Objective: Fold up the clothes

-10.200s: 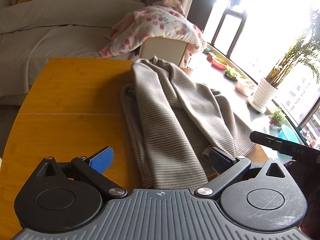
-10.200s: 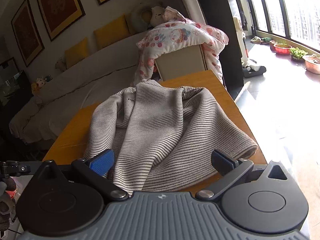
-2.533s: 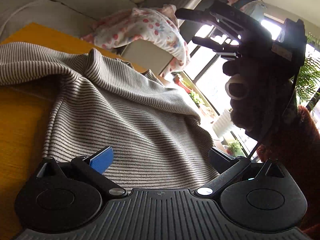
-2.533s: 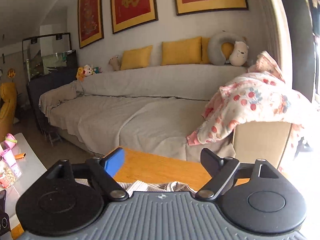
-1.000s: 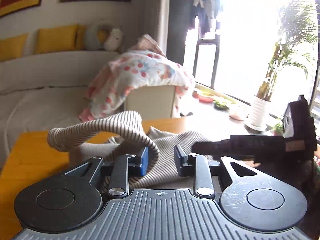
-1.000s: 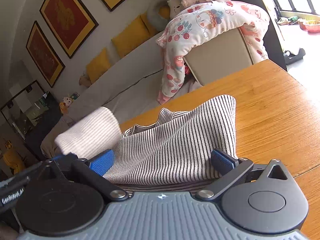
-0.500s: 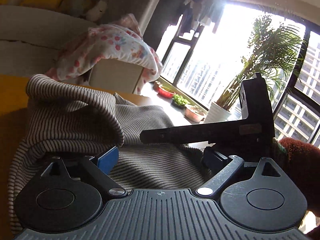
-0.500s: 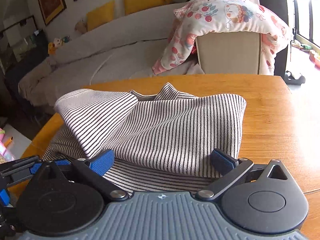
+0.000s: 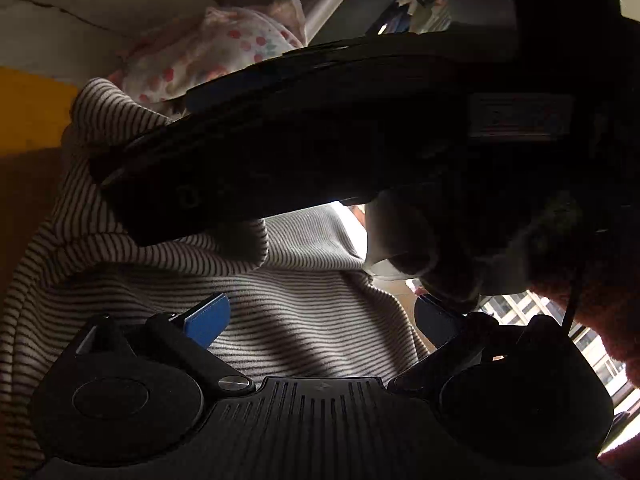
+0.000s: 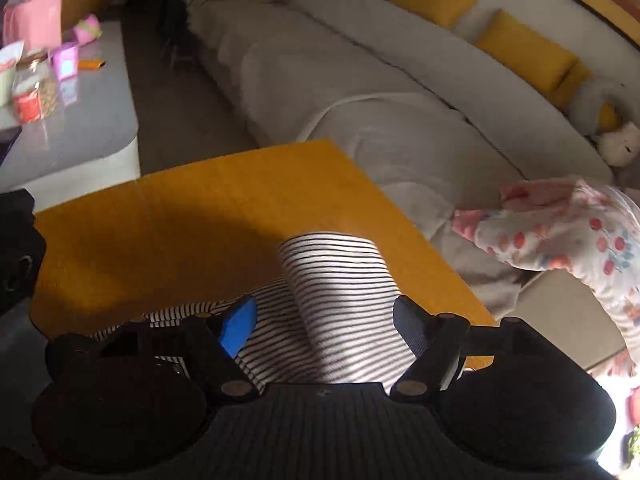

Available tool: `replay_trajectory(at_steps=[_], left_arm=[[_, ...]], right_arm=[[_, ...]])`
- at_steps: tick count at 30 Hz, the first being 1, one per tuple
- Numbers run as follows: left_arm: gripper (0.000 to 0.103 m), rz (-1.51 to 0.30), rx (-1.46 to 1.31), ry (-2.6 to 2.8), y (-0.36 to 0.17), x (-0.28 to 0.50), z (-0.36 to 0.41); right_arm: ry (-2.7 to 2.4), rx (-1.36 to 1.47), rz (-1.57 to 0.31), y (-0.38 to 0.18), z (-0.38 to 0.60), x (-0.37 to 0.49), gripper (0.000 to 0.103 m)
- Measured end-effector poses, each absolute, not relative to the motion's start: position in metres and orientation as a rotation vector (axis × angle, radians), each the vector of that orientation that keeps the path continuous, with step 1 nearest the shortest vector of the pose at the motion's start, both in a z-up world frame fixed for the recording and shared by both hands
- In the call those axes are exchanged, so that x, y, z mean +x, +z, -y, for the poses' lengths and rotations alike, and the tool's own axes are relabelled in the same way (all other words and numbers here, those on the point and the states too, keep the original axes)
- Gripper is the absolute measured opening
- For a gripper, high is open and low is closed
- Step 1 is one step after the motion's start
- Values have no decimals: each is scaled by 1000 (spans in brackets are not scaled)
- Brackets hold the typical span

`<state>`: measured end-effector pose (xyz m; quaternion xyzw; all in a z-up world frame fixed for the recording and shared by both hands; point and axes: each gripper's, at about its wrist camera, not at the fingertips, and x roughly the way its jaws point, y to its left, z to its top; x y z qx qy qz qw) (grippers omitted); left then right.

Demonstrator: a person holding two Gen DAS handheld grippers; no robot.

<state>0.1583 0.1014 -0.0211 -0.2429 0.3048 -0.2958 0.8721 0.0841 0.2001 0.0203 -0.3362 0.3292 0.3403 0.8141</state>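
Item: grey-and-white striped knit garment (image 9: 288,312), bunched in soft folds on the orange wooden tabletop (image 10: 168,224).

Handling, as I judge it: light, limp and stretchy, non-slip and not fragile; it will sag from any single pinch, so I would take it at a hem, cuff or doubled fold edge, not mid-panel. Left hand-held gripper (image 9: 320,316): jaws spread wide, nothing pinched, hovering low over the striped cloth; I cannot tell whether its pads touch it. The dark body of the other tool crosses close overhead. Right hand-held gripper (image 10: 324,322): jaws likewise spread, holding nothing, with a rolled sleeve-like fold of the garment lying between and beyond the pads; contact is uncertain. The fold state fits either a part-folded or a loosely heaped garment.
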Motion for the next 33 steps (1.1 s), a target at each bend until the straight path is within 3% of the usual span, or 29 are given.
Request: replay_trajectory(at_steps=[1, 4, 6, 8, 14, 19, 24, 27, 29, 33], left_arm=[[101, -641, -512, -617, -22, 159, -102], [101, -653, -523, -614, -23, 162, -104], [101, -662, -531, -612, -24, 164, -105], [102, -661, -534, -613, -25, 165, -106], [103, -654, -543, -621, -26, 167, -107], [103, -651, -547, -623, -28, 166, -106], [103, -651, -547, -616, -27, 166, -107], [103, -648, -553, -607, -27, 167, -108], [103, -642, -556, -592, -26, 167, -108], [103, -615, -498, -547, -15, 161, -106]], right_arm=[[741, -753, -726, 13, -209, 88, 62], [760, -784, -730, 6, -219, 90, 51], [747, -774, -716, 11, -217, 90, 35], [679, -764, -681, 20, -207, 92, 9], [448, -581, -573, 59, -133, 91, 7], [296, -321, -569, 71, -38, 66, 7], [210, -226, -689, 22, 19, 41, 12], [228, -118, -687, 4, 45, 31, 31], [247, -22, -668, 5, 58, 26, 50], [254, 101, -626, 9, 79, 26, 63]])
